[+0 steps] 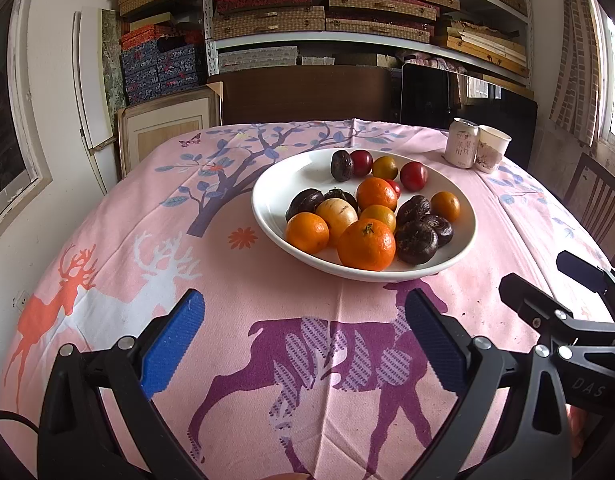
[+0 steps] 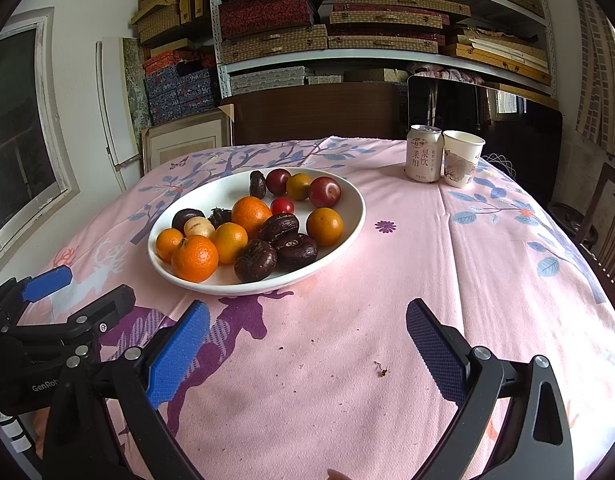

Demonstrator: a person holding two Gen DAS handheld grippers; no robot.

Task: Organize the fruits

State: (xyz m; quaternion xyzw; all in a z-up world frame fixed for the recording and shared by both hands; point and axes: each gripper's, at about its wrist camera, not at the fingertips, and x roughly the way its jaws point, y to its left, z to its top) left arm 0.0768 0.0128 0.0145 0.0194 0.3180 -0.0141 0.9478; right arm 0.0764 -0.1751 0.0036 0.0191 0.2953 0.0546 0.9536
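Hovering low at the bottom of both frames, the left gripper (image 1: 303, 344) and right gripper (image 2: 307, 352) have their blue-padded fingers (image 1: 173, 344) spread wide with nothing between them, probably so either can reach in. All the fruit sits mixed in the wide white ceramic bowl (image 1: 275, 184) at mid-frame on the pink deer-print counter (image 2: 387, 280): glossy orange mandarins (image 1: 366, 245), dark brown wrinkled water chestnuts (image 1: 416, 242) and small red plums (image 1: 413, 176) jumbled together. That fits either fruit already gathered or fruit waiting to be sorted by kind. Upper right, a white drink can (image 2: 424, 153) touches a white paper cup (image 2: 462, 158), parked out of the way.
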